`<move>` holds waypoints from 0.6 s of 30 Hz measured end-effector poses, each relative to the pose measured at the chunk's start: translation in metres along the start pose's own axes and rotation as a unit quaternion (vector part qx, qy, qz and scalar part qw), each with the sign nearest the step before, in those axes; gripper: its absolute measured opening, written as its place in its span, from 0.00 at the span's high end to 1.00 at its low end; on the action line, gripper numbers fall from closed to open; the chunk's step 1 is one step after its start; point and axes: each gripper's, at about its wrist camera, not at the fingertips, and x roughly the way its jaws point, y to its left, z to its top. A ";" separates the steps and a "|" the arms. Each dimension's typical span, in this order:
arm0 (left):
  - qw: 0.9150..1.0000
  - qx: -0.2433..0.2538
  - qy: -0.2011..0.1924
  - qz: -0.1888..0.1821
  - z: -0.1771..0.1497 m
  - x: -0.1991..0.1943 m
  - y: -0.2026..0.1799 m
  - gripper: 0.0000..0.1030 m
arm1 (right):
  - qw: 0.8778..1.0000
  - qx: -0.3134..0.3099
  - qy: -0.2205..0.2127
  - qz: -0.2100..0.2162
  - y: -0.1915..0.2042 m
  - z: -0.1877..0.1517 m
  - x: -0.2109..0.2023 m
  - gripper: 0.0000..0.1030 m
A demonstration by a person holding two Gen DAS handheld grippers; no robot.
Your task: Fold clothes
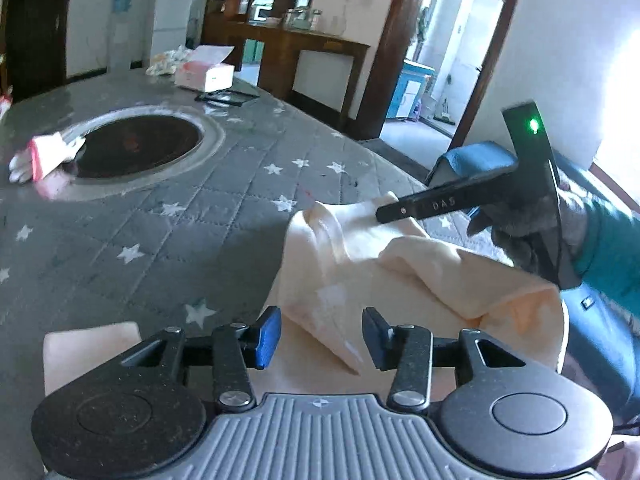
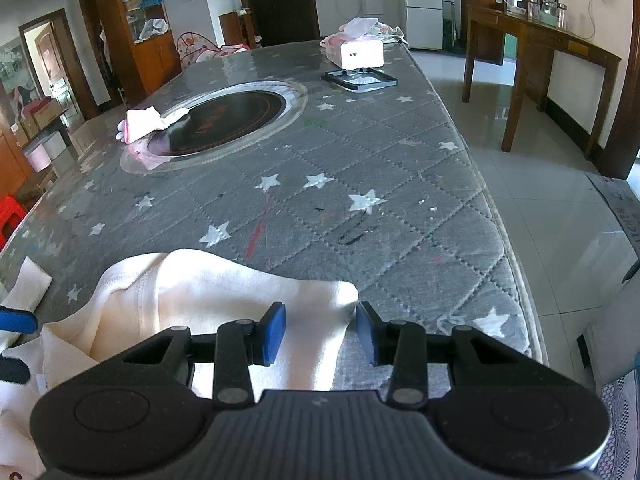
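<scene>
The left gripper (image 1: 322,338) has its fingers apart over a folded edge of the cream garment (image 1: 400,272), pressing on nothing. The right gripper (image 2: 320,334) also has its fingers apart; the garment's corner lies between them, not pinched.

The garment lies bunched at the near end of the bench (image 2: 360,152), which has a grey quilted cover with stars.

I judge the step to be taking hold of two edges for a fold. To do it well, close each pair of fingers on one layer near a corner, then lift both hands evenly so the cloth hangs flat.

Counted: one cream garment, two grippers, one pink glove (image 2: 140,124) beside the round cooker (image 2: 224,122), one tissue box (image 2: 360,54), one small tray (image 2: 360,80).
</scene>
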 end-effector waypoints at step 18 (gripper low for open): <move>0.995 -0.071 -0.016 0.071 0.020 -0.004 0.045 0.90 | 1.000 -0.005 -0.003 -0.008 0.000 0.010 0.000 0.93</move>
